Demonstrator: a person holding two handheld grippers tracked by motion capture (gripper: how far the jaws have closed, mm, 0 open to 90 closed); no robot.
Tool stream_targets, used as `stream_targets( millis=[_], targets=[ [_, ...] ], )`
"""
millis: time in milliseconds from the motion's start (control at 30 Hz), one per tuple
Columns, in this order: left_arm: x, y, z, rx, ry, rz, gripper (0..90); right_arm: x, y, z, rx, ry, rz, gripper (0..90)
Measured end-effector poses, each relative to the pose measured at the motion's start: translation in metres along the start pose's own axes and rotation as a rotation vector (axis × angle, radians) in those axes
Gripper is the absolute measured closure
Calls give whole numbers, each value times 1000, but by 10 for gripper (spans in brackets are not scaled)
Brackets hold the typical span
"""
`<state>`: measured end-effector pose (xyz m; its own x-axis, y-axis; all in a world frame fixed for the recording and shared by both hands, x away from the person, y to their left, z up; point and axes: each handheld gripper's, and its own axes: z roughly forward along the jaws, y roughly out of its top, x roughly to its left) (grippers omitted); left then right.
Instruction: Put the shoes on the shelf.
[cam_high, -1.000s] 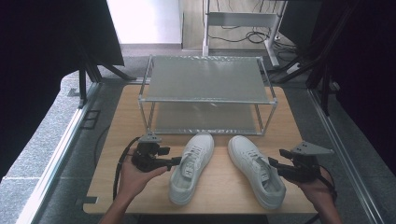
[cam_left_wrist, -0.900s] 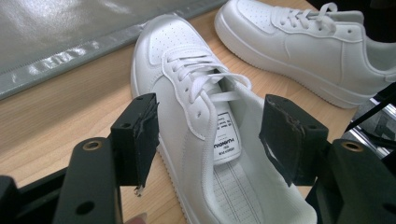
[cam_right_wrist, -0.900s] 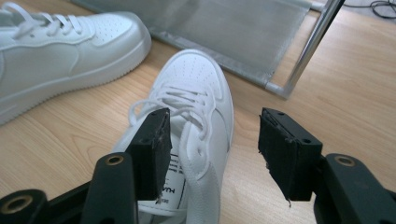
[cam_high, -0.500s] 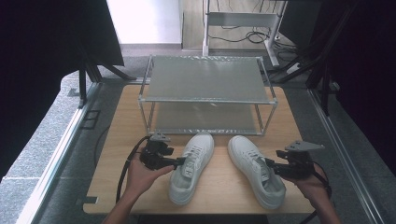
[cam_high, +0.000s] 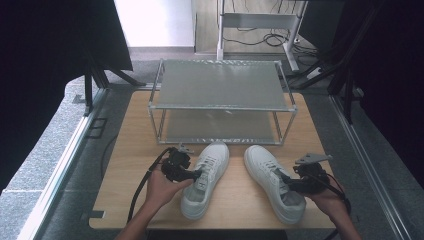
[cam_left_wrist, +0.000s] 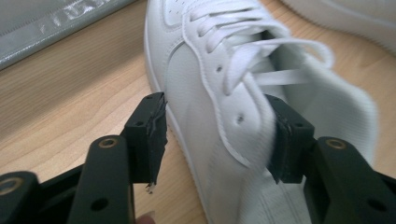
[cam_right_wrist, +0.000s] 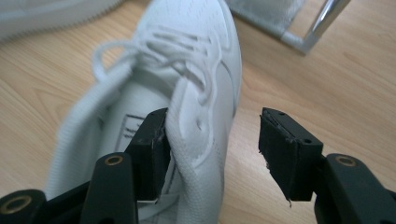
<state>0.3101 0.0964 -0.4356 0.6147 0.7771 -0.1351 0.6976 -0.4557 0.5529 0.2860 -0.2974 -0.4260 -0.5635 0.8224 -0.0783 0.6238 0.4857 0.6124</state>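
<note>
Apparently each hand-held gripper (cam_left_wrist: 217, 135) straddles a shoe (cam_left_wrist: 219, 93) wall.

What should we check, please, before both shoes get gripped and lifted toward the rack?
1. Left tool straddles the left shoe's side wall, one jaw outside, one inside the opening: ok.
2. Right tool straddles the right shoe's side wall: ok.
3. Jaws closed on the walls: not ok, both still open with gaps.
4. Laces clear of the jaws: cannot tell; a loose loop lies close on the left shoe.
5. Rack's top shelf free: ok.
6. Lower shelf free: cannot tell, partly hidden.
</note>
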Motion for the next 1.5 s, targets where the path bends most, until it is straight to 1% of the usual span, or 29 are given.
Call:
stream_targets(
  millis=[67,133,167,200,233,267,300,367,400,467,533,567,600,667,767,800,833,867,933,967,1000,1067,1100,1200,1233,1300,1333,1433,1500],
  targets=[
    [0,1,2,5,0,-2,454,0,-1,2,11,-4,-2,448],
    [0,4,8,24,9,1,462,-1,0,10,32,-23,2,458],
    [0,4,8,24,9,1,466,-1,0,10,32,-23,2,458],
    [0,7,13,35,10,0,479,-2,1,16,47,-38,0,473],
    [0,7,13,35,10,0,488,-2,1,16,47,-38,0,473],
    [1,9,18,37,12,-8,496,-2,4,21,65,-64,-10,475],
    [2,10,19,37,9,-14,498,-2,5,25,77,-77,-14,475],
    [2,12,19,38,7,-17,523,-1,7,29,97,-101,-21,489],
    [1,13,20,52,13,-9,541,-1,8,31,108,-110,-27,502],
    [-1,14,20,63,26,0,562,-1,8,34,122,-113,-35,539],
    [-2,15,21,66,29,4,582,1,9,36,137,-115,-37,576],
    [-2,15,21,72,32,6,582,1,9,36,137,-115,-37,576],
    [-5,16,23,81,45,10,605,2,10,37,148,-114,-40,612],
    [-8,17,24,90,65,21,610,3,10,38,155,-111,-34,634],
    [-9,18,25,96,68,17,612,2,10,39,157,-99,-23,655],
    [-9,18,25,98,74,17,610,1,9,40,153,-86,-11,670],
    [-9,18,25,98,74,17,607,1,9,40,153,-86,-11,670],
    [-7,18,26,101,61,2,600,1,8,41,150,-81,-4,693],
    [-4,17,27,100,43,-16,588,3,8,43,149,-84,-1,723],
    [-4,17,27,100,43,-16,586,4,7,45,151,-97,-2,736],
    [-2,17,27,97,34,-20,586,4,7,45,151,-97,-2,736],
    [0,15,27,81,14,-31,593,4,6,49,149,-112,1,765],
    [0,15,27,81,14,-31,598,4,6,49,148,-109,5,769],
    [5,11,26,58,-13,-46,615,3,6,48,147,-107,9,770],
    [6,10,26,54,-17,-51,634,3,6,48,147,-104,10,764],
    [8,9,25,49,-23,-58,641,3,6,48,146,-104,9,761],
    [9,8,25,44,-21,-62,661,2,5,48,144,-101,12,759],
    [10,7,25,38,-22,-64,682,1,5,48,141,-96,15,756],
    [14,5,24,29,-19,-76,712,1,4,48,137,-91,19,752]
  ],
)
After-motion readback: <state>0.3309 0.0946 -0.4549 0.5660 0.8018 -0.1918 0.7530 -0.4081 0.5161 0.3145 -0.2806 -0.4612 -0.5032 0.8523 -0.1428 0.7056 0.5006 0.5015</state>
